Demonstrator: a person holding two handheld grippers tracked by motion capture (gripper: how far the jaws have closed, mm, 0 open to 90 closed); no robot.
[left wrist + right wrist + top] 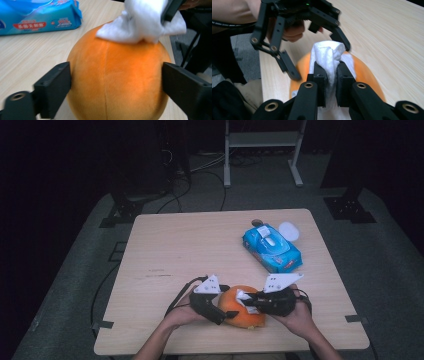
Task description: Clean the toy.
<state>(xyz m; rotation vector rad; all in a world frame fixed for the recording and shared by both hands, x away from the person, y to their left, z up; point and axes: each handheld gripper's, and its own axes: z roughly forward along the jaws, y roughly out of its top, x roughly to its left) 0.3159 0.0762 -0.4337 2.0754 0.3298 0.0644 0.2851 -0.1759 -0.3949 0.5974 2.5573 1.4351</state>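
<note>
1. Counted from the near edge of the pale wooden desk: two hand-held black grippers, one round orange plush ball, one white crumpled wipe, one blue plastic pack of wet wipes, and one small white round lid just beside that pack.
2. The left gripper comes in from the ball's left, held in the person's left hand. Its jaws are spread wide and press the ball's two sides, clasping it.
3. The right gripper reaches in from the right, held in the right hand. Its jaws are clenched on the wipe, which bulges out above them.
4. The orange ball sits on the desk near the front edge, between the two hands. It is soft and fuzzy, with a faint seam running down its middle. The wipe lies pressed on its top.
5. Farther off, toward the right rear of the desk, the blue pack lies flat and well apart from the ball, with the lid at its far corner.
</note>
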